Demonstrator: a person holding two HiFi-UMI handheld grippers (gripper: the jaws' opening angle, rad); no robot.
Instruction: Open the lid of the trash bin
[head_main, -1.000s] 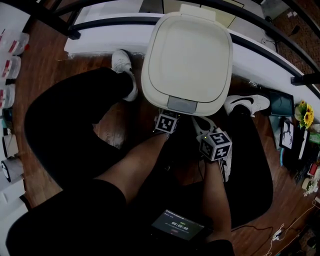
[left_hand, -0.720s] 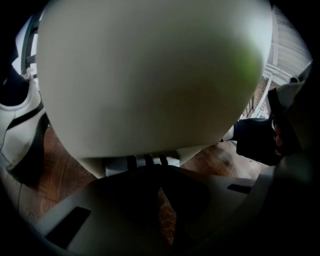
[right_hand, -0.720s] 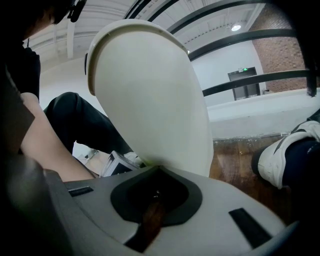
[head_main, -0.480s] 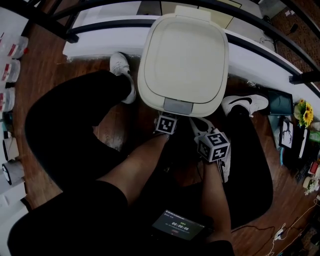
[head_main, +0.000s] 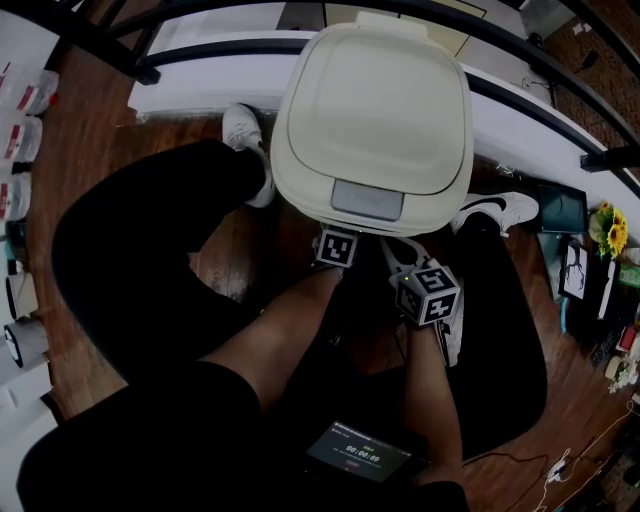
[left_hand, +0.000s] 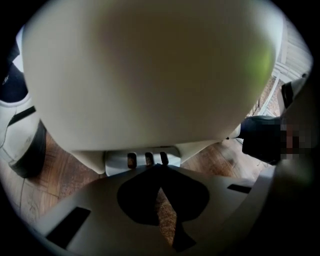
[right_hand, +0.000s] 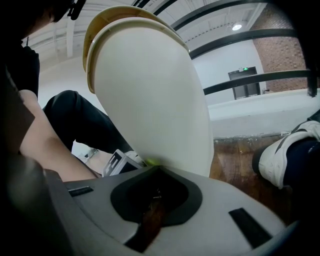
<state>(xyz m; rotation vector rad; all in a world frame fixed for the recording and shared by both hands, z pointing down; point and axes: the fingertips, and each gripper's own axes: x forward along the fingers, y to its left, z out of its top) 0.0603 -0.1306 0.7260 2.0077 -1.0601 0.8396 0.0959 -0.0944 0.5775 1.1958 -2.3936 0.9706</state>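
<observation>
The cream trash bin (head_main: 372, 110) stands on the wooden floor between the person's feet, with a grey push panel (head_main: 367, 200) at the front edge of its lid. In the left gripper view the bin's body (left_hand: 150, 70) fills the top. My left gripper (left_hand: 159, 167) is shut, with its tips against the grey slotted pedal (left_hand: 142, 160) at the bin's base. My right gripper (right_hand: 156, 171) is also shut, low beside the bin's wall (right_hand: 150, 90). From the head camera only the marker cubes show, left (head_main: 337, 247) and right (head_main: 430, 293); the jaws are hidden.
White shoes flank the bin, one on the left (head_main: 245, 135) and one on the right (head_main: 495, 210). A white ledge (head_main: 200, 75) and black rails run behind it. A phone (head_main: 360, 455) rests on the lap. Sunflowers (head_main: 610, 230) and clutter stand at the right.
In the head view the lid looks larger and nearer, and its front edge with the grey panel has come up. Both marker cubes have stayed almost where they were.
</observation>
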